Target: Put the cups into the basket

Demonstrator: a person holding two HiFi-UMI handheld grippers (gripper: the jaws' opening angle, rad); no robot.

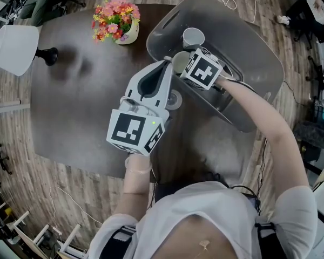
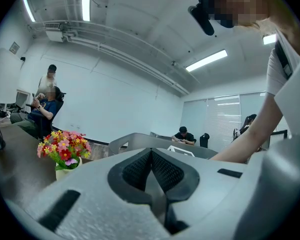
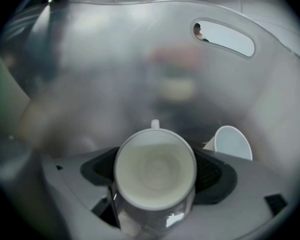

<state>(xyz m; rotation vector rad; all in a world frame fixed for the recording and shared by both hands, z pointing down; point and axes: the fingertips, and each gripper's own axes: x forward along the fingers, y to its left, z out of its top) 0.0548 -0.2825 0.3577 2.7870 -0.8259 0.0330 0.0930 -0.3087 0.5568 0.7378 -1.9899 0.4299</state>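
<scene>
A grey plastic basket [image 1: 259, 53] stands on the right end of the dark table [image 1: 81, 107]. One white cup [image 1: 193, 36] lies inside it, and it shows again at the right of the right gripper view [image 3: 232, 143]. My right gripper [image 1: 184, 63] reaches down into the basket, shut on a second white cup [image 1: 180, 62]. This cup's open mouth [image 3: 155, 170] faces the camera between the black pads, its handle pointing away. My left gripper [image 1: 164, 65] hovers by the basket's near wall; its jaws [image 2: 151, 151] are shut and hold nothing.
A pot of red and yellow flowers [image 1: 116, 19] stands at the table's far edge, left of the basket. A white lamp [image 1: 13, 47] sits at the far left. The basket wall has a handle slot [image 3: 225, 36]. People sit in the background [image 2: 45, 104].
</scene>
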